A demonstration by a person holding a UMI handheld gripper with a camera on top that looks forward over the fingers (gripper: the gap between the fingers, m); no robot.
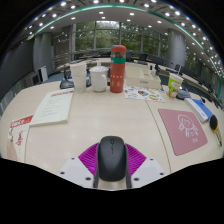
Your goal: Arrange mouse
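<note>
A black computer mouse (pixel 111 158) sits between my gripper's (pixel 111 172) two fingers, its front pointing away from me. The magenta pads (pixel 90 158) press against both of its sides, so the gripper is shut on it. The mouse appears to be held over the near part of a beige table (pixel 105 115). A pink mouse mat (pixel 183 130) with a line drawing lies on the table, ahead and to the right of the fingers.
A tall red bottle (pixel 118 68) stands at the far middle of the table, with two white containers (pixel 98 77) to its left. Papers (pixel 50 108) and a red booklet (pixel 18 130) lie on the left. Small items (pixel 176 86) sit far right.
</note>
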